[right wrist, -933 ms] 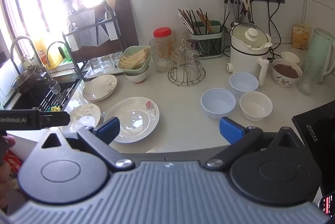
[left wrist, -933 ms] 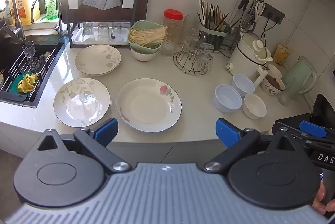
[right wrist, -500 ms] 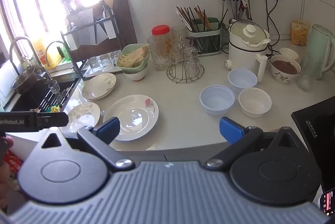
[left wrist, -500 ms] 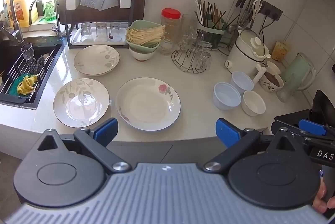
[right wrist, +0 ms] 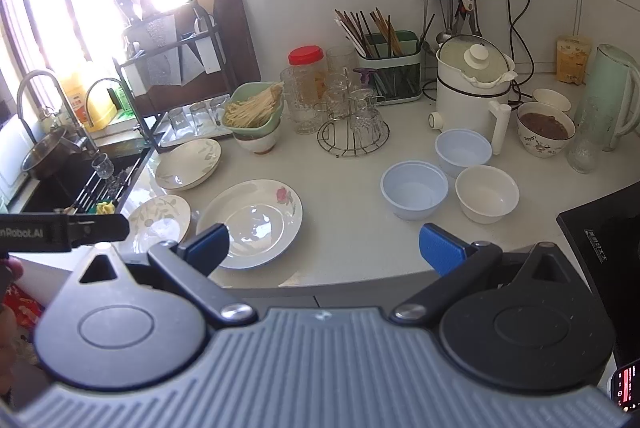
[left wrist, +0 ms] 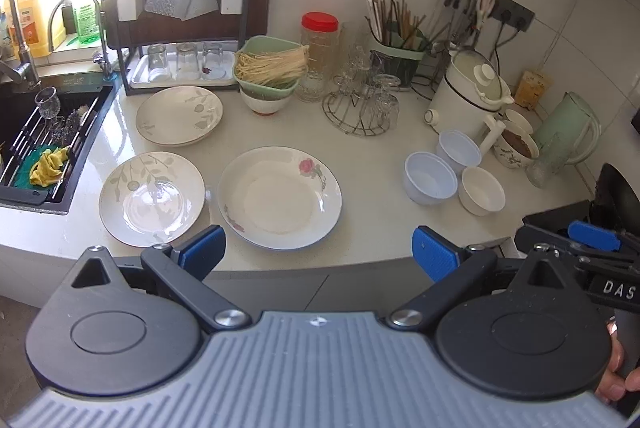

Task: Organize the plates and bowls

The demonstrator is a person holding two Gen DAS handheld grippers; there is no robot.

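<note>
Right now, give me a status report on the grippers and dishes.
Left gripper open, empty. Right gripper open, empty. Three plates, rose plate nearest; three bowls clustered right. Nothing blocking.

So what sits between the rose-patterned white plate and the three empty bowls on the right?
Nothing: bare white countertop separates the rose-patterned white plate from the nearest pale blue bowl. Both wrist views show the gap clear.
</note>
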